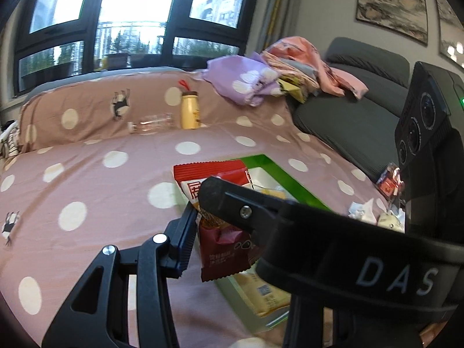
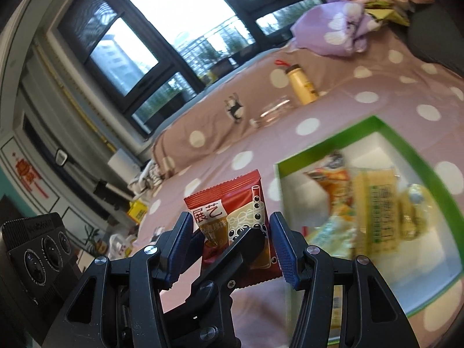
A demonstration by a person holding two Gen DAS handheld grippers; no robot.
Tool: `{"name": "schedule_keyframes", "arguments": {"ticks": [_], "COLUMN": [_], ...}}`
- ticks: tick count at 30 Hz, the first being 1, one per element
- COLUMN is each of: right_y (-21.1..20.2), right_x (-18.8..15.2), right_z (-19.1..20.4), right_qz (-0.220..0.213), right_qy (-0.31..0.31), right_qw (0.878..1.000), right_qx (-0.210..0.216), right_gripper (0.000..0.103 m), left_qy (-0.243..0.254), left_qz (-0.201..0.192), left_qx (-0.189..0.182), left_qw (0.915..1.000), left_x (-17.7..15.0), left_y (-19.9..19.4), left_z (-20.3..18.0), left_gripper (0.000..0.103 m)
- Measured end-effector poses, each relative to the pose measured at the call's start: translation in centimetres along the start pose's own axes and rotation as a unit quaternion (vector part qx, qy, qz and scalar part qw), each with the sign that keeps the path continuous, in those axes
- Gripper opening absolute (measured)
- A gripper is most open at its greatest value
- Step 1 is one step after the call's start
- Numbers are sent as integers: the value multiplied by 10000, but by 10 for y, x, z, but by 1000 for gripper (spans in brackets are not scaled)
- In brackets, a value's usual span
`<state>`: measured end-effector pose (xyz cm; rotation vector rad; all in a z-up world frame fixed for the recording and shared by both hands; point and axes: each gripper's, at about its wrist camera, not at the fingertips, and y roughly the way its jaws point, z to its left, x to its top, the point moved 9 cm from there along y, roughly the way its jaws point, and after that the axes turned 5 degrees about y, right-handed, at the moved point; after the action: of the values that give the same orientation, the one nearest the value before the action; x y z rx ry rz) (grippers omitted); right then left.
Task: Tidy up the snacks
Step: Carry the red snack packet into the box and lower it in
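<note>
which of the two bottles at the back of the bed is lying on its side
The clear empty bottle lies on its side. The yellow bottle just to its right, with the dark cap and red loop, stands upright.

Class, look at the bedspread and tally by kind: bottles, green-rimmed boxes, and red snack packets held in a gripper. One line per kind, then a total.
Bottles: 2 (yellow plastic bottle, standing; clear plastic bottle, lying)
Green-rimmed boxes: 1 (open green-edged cardboard box)
Red snack packets held in a gripper: 1 (red foil snack packet)
Total: 4
</note>
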<state>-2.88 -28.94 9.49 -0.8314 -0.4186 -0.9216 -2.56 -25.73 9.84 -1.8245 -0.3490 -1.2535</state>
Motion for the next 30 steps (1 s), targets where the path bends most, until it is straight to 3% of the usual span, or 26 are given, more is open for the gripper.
{"name": "schedule_keyframes", "arguments": {"ticks": [14,30], "right_y": [-19,-11], "right_x": [9,-3], "right_z": [-79,-126], "right_qz": [178,674], "right_qy": [689,1189], "right_qw": [9950,9809], "right_qx": [-708,-1381], "right_gripper": [58,58], "left_qy": [80,-303], "left_qz": [708,1542], "left_qx": [-626,-1088], "left_qw": [9955,9816], "left_x": [-15,-43], "left_y": [50,82], "left_z": [-59,-75], "left_gripper": [41,41]}}
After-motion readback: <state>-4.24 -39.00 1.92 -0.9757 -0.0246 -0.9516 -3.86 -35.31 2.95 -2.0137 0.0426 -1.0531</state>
